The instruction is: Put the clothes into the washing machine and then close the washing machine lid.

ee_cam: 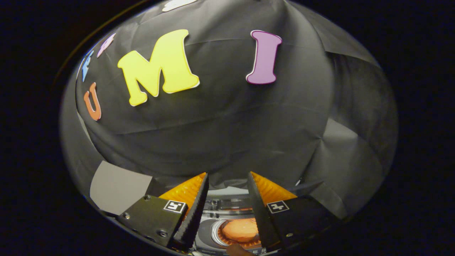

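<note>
The washing machine (227, 209) lies below the tool, its grey top and round drum opening seen in the gap between the fingers. Orange clothes (240, 229) sit inside that drum, lower than the fingertips and touching neither. The tool (227, 179) stands open, its fingers (193, 209) well apart, holding nothing. A grey panel (117, 188) shows left of the machine.
</note>
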`<state>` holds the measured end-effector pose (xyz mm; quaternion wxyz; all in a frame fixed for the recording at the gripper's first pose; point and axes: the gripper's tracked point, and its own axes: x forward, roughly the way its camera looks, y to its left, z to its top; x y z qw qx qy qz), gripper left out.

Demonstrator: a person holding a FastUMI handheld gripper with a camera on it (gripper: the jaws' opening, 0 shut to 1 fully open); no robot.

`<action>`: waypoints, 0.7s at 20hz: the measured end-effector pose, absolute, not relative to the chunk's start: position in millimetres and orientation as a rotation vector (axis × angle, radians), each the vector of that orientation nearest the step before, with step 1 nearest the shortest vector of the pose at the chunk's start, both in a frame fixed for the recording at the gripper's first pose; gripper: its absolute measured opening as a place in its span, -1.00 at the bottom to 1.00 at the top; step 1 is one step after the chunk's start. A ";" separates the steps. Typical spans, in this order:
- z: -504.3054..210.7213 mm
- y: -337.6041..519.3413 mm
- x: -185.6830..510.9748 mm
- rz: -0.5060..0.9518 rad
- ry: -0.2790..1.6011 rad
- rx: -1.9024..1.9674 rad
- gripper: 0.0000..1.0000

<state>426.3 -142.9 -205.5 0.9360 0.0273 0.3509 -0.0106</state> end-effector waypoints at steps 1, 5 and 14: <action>-210.2 -141.5 437.2 -0.021 0.716 0.048 0.39; -241.9 -130.8 465.4 -0.027 0.724 0.012 0.41; -284.8 -133.9 435.4 -0.035 0.785 0.012 0.46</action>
